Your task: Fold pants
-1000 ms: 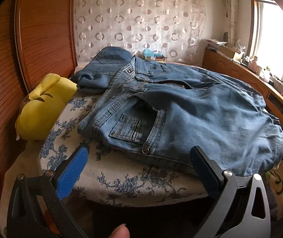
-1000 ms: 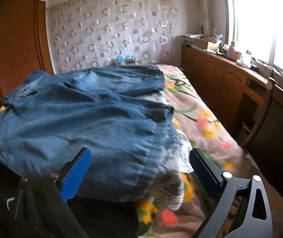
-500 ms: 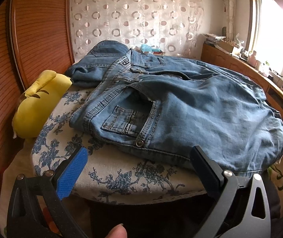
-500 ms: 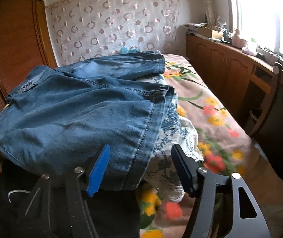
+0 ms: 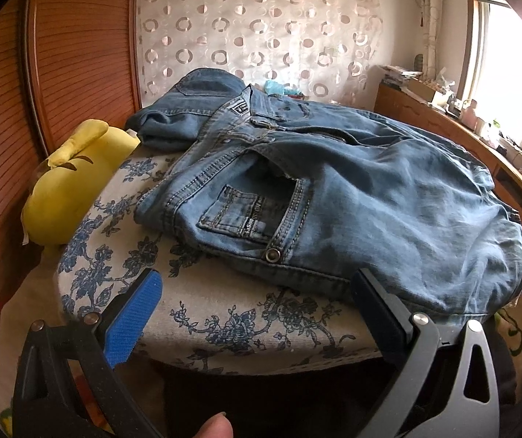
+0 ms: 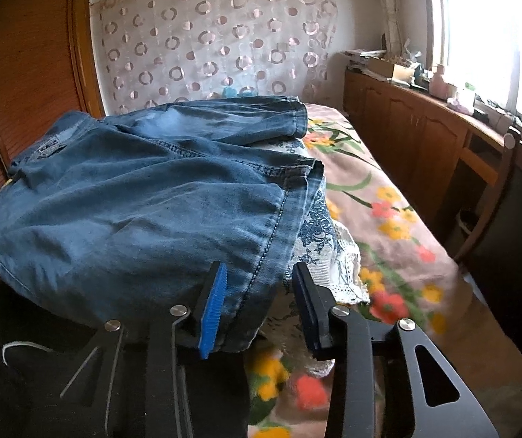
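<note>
Blue denim pants (image 5: 352, 189) lie folded over on a round cushion with a blue floral cover (image 5: 224, 314); the waistband and front pocket face the left wrist view. My left gripper (image 5: 257, 295) is wide open and empty, just short of the pants' near waist edge. In the right wrist view the pants (image 6: 133, 211) drape over the cushion's side. My right gripper (image 6: 259, 292) is half closed, its jaws either side of the hemmed near corner of the pants, with a gap still showing.
A yellow plush toy (image 5: 67, 186) lies left of the cushion against a wooden wardrobe (image 5: 60, 73). A floral bedspread (image 6: 388, 226) stretches right, beside a wooden cabinet (image 6: 425, 138) and a chair (image 6: 498, 189). A dark garment (image 6: 41, 365) lies below the pants.
My right gripper has narrowed from wide open and moved in around the pants' hemmed corner. My left gripper stayed wide open and drew a little closer to the waistband.
</note>
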Available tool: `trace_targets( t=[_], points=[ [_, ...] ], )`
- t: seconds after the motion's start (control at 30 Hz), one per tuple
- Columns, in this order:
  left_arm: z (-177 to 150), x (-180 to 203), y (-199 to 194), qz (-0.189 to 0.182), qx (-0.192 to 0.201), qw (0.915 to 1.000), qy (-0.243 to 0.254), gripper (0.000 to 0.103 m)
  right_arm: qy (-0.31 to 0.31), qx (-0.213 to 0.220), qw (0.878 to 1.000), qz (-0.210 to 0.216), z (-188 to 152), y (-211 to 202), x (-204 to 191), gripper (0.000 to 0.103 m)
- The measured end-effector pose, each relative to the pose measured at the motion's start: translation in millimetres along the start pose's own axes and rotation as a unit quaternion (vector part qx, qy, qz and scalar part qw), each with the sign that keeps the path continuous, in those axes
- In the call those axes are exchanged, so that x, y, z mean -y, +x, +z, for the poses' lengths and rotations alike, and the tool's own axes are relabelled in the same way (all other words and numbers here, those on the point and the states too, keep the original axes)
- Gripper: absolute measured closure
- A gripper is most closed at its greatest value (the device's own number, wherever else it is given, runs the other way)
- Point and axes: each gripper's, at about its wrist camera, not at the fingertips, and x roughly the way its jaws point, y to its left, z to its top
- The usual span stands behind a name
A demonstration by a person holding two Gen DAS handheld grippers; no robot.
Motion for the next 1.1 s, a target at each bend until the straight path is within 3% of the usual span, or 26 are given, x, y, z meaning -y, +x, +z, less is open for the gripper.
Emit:
trace_targets(
  t=[0.33,0.63,0.7,0.77,0.83,0.93,1.1],
  points=[
    [2.4,-7.6,-1.2,0.005,0.005,1.0,-0.002,0.0,-0.007,-0.006,1.0,0.013,6.9,7.5,3.4,0.092],
    [30.7,-43.8,-3.9,0.027,0.027,0.9992,-0.009,0.0,-0.022,0.021,0.998,0.061,22.3,-6.8,-4.6,0.098],
    [36.0,-51.8,0.0,0.02,0.026,0.9993,-0.018,0.006,-0.031,0.031,0.997,0.065,28.1,-8.6,-7.8,0.102],
    [41.8,-60.5,7.7,0.01,0.017,0.9994,-0.029,0.02,-0.043,0.042,0.996,0.07,37.3,-7.6,-10.6,0.102],
    [44.7,-67.7,19.1,0.004,0.003,0.9992,-0.041,0.025,-0.055,0.052,0.995,0.071,45.6,-6.1,-14.3,0.102],
    [43.1,-73.4,37.1,0.013,-0.02,0.9986,-0.048,0.037,-0.074,0.061,0.993,0.075,55.1,2.7,-22.2,0.102],
    [38.8,-74.3,53.2,0.016,-0.04,0.9979,-0.049,0.042,-0.083,0.05,0.993,0.075,53.9,23.3,-25.0,0.102]
  ],
)
